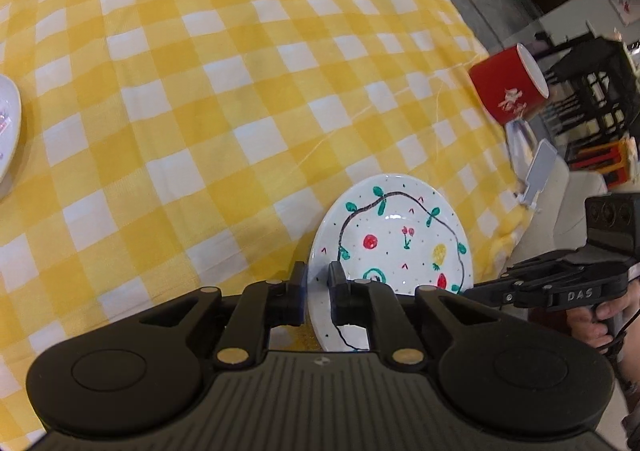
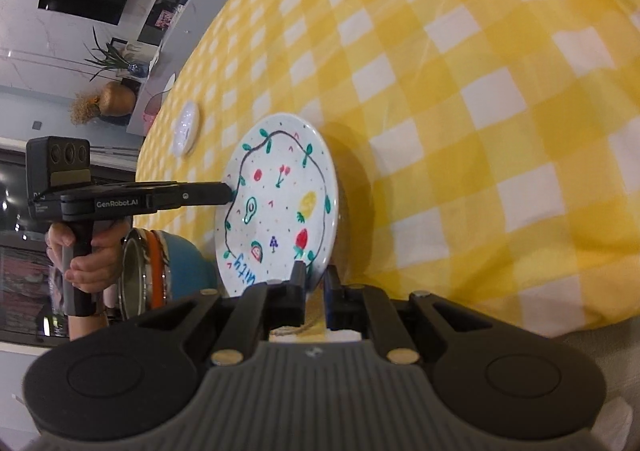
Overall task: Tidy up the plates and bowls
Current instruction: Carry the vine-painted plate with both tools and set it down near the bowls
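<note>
A white painted plate (image 1: pixel 394 239) with a black wavy ring, green leaves and small fruit drawings is sitting over the yellow-and-white checked tablecloth (image 1: pixel 200 91), and 2 grippers are holding it at once. The left gripper (image 1: pixel 318 291) is clamping the plate's rim, 1 finger on the underside and 1 on the painted face, with the jaws nearly closed on the thin edge. The right gripper (image 2: pixel 314 283) is pinching another part of the same rim in the same way, 1 pad on each side of the plate. In the right wrist view the plate is standing tilted, its painted face turned toward the left gripper, and it is casting a shadow on the cloth just behind it; whether its lower edge is touching the cloth I cannot tell.

Relative to the plate, a red cup (image 1: pixel 508 89) with a white inside and a pale emblem is lying tipped near the table's edge, well apart on the far right side. A second white dish (image 1: pixel 8 131) is resting on the cloth, well apart from the plate on the opposite side. A blue vessel with a metal rim (image 2: pixel 160 271) is showing just beside the plate, below the left gripper. A hand (image 2: pixel 86 255) is gripping the left gripper's handle.
</note>
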